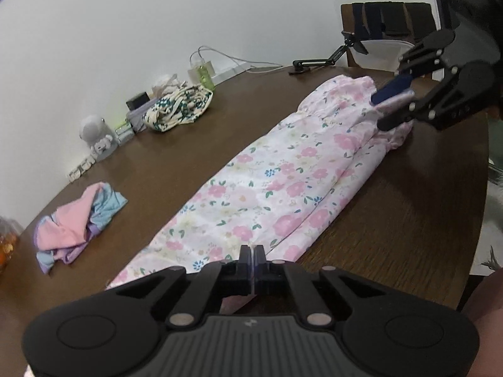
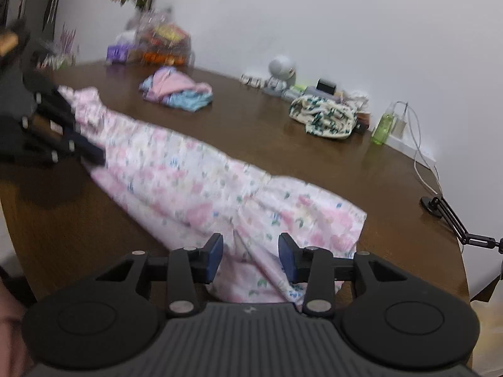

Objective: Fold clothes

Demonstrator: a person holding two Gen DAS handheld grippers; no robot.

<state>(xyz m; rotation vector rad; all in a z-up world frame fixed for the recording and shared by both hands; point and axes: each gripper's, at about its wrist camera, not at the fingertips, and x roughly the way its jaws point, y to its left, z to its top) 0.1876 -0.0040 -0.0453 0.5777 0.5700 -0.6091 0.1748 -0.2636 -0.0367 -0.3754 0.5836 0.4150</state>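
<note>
A long white garment with pink flowers (image 1: 267, 188) lies stretched out on the brown wooden table (image 1: 220, 119). At its near end, my left gripper (image 1: 253, 251) is shut, its fingertips pinching the cloth edge. My right gripper (image 1: 385, 110) sits at the gathered far end. In the right wrist view, the right gripper (image 2: 252, 257) has its blue pads (image 2: 217, 257) apart, with a raised fold of the garment (image 2: 188, 182) between them and touching neither pad. The left gripper (image 2: 94, 157) shows blurred at the garment's other end.
A crumpled pink and blue garment (image 1: 75, 220) and a cream cloth with green print (image 1: 179, 106) lie nearer the wall. Small clutter, a green bottle (image 1: 204, 73) and cables line the wall edge. A black jointed holder arm (image 1: 320, 58) and a chair (image 1: 386, 25) stand at the far end.
</note>
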